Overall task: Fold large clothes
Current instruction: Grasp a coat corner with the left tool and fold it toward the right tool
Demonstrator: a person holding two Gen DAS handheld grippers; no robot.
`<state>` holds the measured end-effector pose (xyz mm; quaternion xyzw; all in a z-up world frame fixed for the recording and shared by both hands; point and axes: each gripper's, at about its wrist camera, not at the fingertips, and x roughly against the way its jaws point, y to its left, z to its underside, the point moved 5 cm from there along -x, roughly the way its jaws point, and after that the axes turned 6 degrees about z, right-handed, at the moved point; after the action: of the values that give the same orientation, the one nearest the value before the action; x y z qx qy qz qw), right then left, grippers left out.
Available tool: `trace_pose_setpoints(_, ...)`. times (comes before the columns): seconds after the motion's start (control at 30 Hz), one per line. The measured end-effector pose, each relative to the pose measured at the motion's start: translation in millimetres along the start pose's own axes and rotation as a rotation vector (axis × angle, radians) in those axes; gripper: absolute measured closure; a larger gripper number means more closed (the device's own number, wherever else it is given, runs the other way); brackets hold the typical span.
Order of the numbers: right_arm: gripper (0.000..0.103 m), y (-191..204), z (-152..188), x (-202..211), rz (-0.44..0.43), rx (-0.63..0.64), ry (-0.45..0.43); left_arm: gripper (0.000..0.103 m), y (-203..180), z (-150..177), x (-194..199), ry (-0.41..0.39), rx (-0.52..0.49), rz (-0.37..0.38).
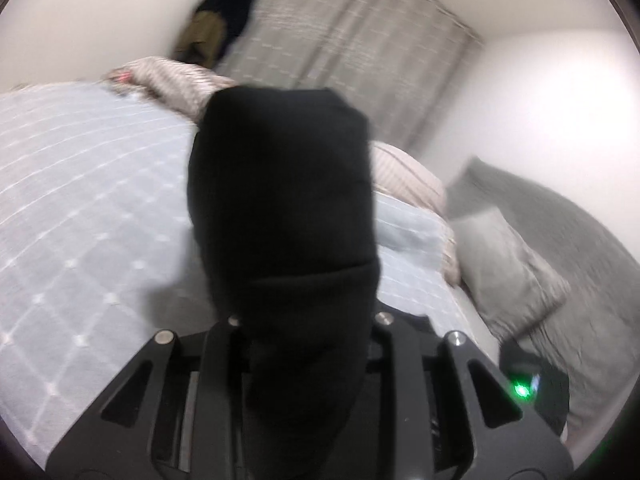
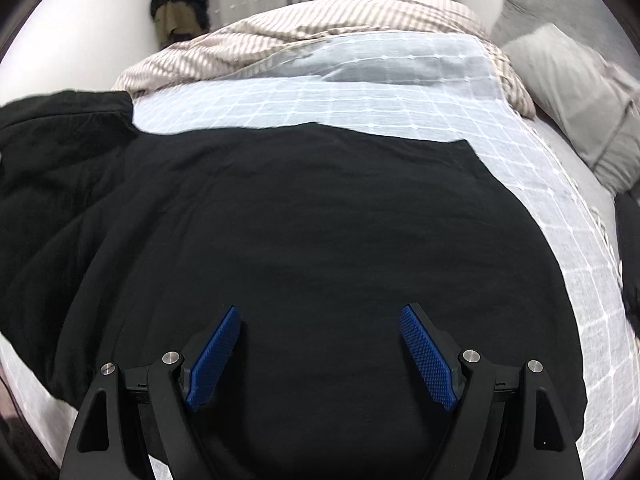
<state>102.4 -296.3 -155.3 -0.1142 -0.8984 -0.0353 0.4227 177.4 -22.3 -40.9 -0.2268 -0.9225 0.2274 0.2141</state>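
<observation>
Now left gripper clamps black garment; right gripper wide, empty.

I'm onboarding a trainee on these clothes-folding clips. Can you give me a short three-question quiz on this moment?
1. True or false: the right gripper is clamped on cloth.
2. What does the left gripper hold? A) grey pillow B) black garment C) striped duvet
3. What covering does the black garment lie on?

Key:
1. False; its jaws stand open above the garment.
2. B; black cloth runs out from between its fingers.
3. The pale blue checked blanket.
</observation>
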Motion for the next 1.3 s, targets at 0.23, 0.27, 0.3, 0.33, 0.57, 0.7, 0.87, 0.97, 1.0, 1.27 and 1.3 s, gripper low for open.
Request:
trace_pose_setpoints(0.23,0.019,-43,-7,7,-0.014,-0.16,-0.016,0.075,-73,43,-41,0.142,-0.208,0.111)
trace_pose_setpoints(0.27,0.019,-48,-8,9,-0.013,-0.172,-0.021,0.075,-79,51,-46,0.166,-0.235,0.124)
trace_pose_setpoints(0.3,0.019,-56,-9,10,-0.012,-0.19,-0.026,0.074,-86,64,-54,0.203,-0.272,0.14)
trace_pose_setpoints(0.33,0.019,-62,-10,12,-0.009,-0.208,-0.032,0.074,-90,70,-60,0.229,-0.298,0.147)
trace_pose_setpoints(0.57,0.019,-117,-9,18,-0.04,-0.433,-0.061,0.068,-113,159,-88,0.434,-0.655,0.156)
trace_pose_setpoints(0.7,0.019,-126,-9,15,-0.158,-0.528,-0.06,0.065,-105,170,-79,0.438,-0.74,0.207)
trace_pose_setpoints(0.87,0.019,-108,-34,14,-0.389,-0.518,-0.099,0.059,-108,164,-64,0.498,-0.757,0.293)
trace_pose_setpoints(0.97,0.02,-87,-42,5,-0.499,-0.47,-0.066,0.044,-109,164,-45,0.555,-0.78,0.368)
trace_pose_setpoints(1.0,0.02,-82,-41,-2,-0.501,-0.463,-0.045,0.038,-110,163,-39,0.578,-0.777,0.395)
trace_pose_setpoints(1.27,0.038,-64,-29,-49,-0.468,-0.428,0.122,0.014,-101,101,8,0.604,-0.663,0.438)
trace_pose_setpoints(1.3,0.038,-66,-29,-48,-0.478,-0.439,0.125,0.012,-94,87,4,0.582,-0.624,0.412)
